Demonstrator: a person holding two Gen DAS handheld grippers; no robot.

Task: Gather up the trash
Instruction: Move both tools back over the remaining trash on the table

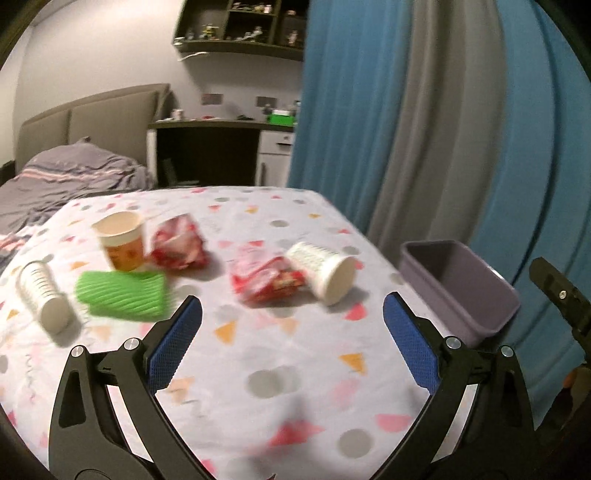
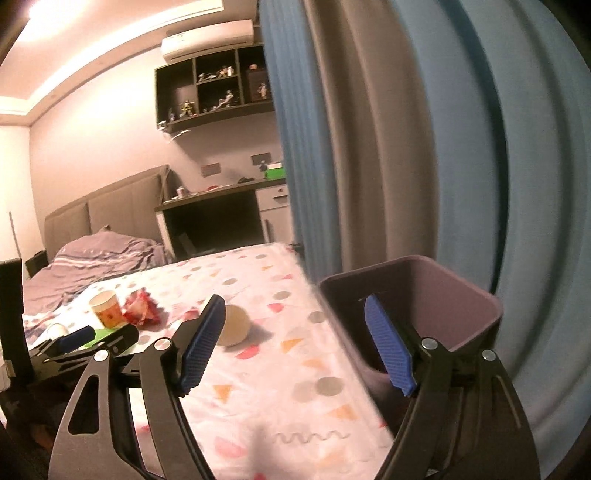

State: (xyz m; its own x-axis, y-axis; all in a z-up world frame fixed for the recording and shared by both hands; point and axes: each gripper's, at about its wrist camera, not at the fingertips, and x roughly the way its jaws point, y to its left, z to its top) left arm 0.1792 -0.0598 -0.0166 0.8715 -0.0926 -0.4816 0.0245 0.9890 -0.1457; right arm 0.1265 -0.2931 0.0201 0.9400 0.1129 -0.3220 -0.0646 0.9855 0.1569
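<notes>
Both the left gripper (image 1: pixel 291 328) and right gripper (image 2: pixel 295 343) gape empty; purple bin (image 1: pixel 458 288) hugs the desk's (image 1: pixel 280 369) right edge, cups well left.

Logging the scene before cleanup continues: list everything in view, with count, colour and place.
ribbed cups: 2, white, on their sides, one at the table's left, one centre-right
paper cup: 1, orange and cream, upright, far left
wrappers: 2, red, one beside the paper cup, one against the right ribbed cup
green pack: 1, flat, near left
bin: 1, purple, off the table's right edge
table: 1, patterned white cloth
curtain: blue and grey, behind the bin
bed: 1, grey, far left
shelf: 1, dark, on the wall
left claw: open, empty
right claw: open, empty
</notes>
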